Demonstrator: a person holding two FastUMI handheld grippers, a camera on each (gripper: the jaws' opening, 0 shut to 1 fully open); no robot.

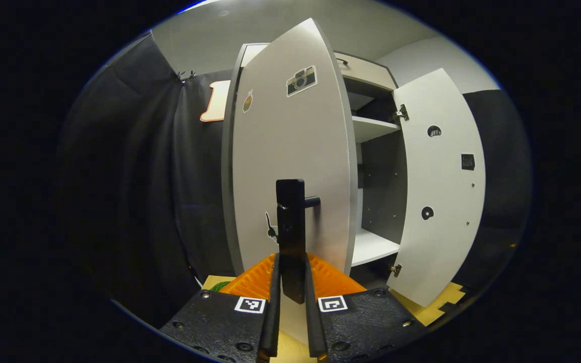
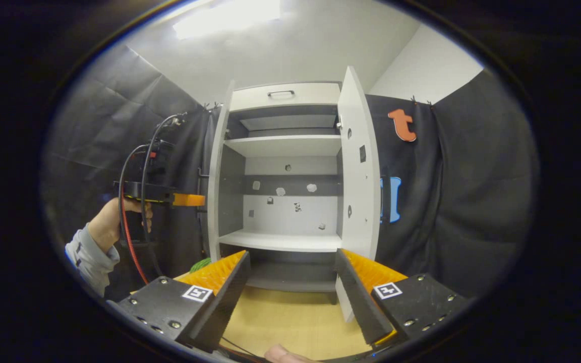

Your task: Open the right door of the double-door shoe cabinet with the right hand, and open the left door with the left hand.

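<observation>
So the shoe cabinet is seen standing on a wooden floor against the black cloth wall, and pretty much everything can be placed off it. The right door is swung out wide from the cabinet's right edge, inner face and hinge holes exposed; in the left gripper view the same door is seen hanging open past the shelves.

The left door is partly open, angled away from the cabinet front. Its black bar handle is clamped by the left gripper, with the jaws closed narrow on the lower end of the bar, one finger on each side. A camera sticker is stuck high on that door's outer face.

From the right gripper view, the left gripper is seen just beside the left door's edge, held by a hand in a grey sleeve. The right gripper is held back in front of the cabinet, jaws spread wide with nothing between them, the lower shelf framed in the gap. Inside, two white shelves are visible.
</observation>
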